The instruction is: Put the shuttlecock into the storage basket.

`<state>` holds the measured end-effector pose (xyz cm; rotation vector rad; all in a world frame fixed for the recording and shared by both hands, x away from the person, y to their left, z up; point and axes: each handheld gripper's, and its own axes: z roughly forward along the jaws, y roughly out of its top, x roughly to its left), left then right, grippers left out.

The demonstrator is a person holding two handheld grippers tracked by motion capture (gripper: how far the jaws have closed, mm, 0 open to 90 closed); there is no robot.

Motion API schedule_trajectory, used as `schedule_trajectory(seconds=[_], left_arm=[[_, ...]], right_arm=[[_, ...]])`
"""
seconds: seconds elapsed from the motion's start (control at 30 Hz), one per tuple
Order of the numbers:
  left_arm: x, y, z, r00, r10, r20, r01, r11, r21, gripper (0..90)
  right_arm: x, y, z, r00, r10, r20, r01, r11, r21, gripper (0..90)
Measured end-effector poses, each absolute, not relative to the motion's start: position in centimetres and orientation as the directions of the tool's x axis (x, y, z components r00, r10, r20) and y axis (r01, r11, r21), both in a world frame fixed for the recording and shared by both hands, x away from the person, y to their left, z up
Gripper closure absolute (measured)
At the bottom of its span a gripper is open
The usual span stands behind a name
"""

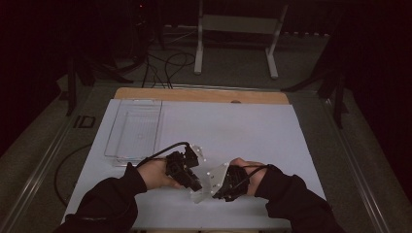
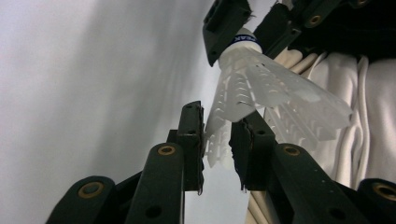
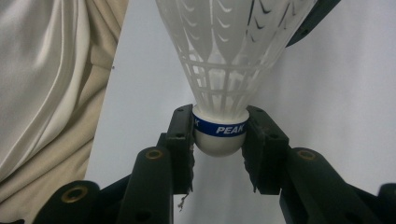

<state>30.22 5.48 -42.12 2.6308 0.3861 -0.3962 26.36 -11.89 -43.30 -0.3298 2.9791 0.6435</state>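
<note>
A white plastic shuttlecock [image 3: 224, 56] with a blue "PEAK" band is held by its rounded base in my right gripper [image 3: 219, 135], whose jaws are shut on it. In the left gripper view the shuttlecock [image 2: 261, 88] hangs from the right gripper [image 2: 238, 28] at the top. Its skirt rim runs down between the pads of my left gripper [image 2: 217, 140] and touches both. In the high view the left gripper [image 1: 192, 182] and the right gripper [image 1: 216, 189] meet tip to tip near the table's front edge, with the shuttlecock [image 1: 199, 195] between them.
A clear plastic tray [image 1: 133, 131] lies at the back left of the white table sheet [image 1: 243, 131]. Cables and a white stand [image 1: 233, 29] are on the floor beyond. Cream cloth [image 3: 46, 93] hangs close behind the grippers.
</note>
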Motion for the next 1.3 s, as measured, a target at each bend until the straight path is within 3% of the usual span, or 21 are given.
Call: schedule_trajectory(seconds=[0.1, 0.33, 0.9, 1.07, 1.3], left_arm=[[30.4, 5.5, -42.2, 0.916, 0.205, -0.344, 0.337, -0.859, 0.386, 84.9], [30.6, 5.4, -42.2, 0.922, 0.201, -0.332, 0.328, -0.862, 0.388, 89.4], [30.3, 5.0, -41.5, 0.921, 0.199, -0.334, 0.323, -0.871, 0.371, 90.0], [30.4, 5.0, -40.9, 0.925, 0.189, -0.33, 0.311, -0.875, 0.37, 90.0], [30.5, 5.5, -40.3, 0.928, 0.196, -0.316, 0.308, -0.882, 0.357, 90.0]], right_arm=[[26.4, -11.9, -43.4, -0.975, -0.191, -0.115, -0.221, 0.89, 0.399, 65.6], [26.5, -12.0, -43.4, -0.977, -0.179, -0.113, -0.209, 0.893, 0.398, 65.5], [26.4, -12.1, -43.5, -0.983, -0.136, -0.124, -0.176, 0.889, 0.422, 62.2], [26.4, -11.9, -43.5, -0.989, -0.097, -0.112, -0.137, 0.892, 0.431, 47.3], [26.7, -12.0, -43.8, -0.995, -0.041, -0.095, -0.079, 0.894, 0.44, 14.3]])
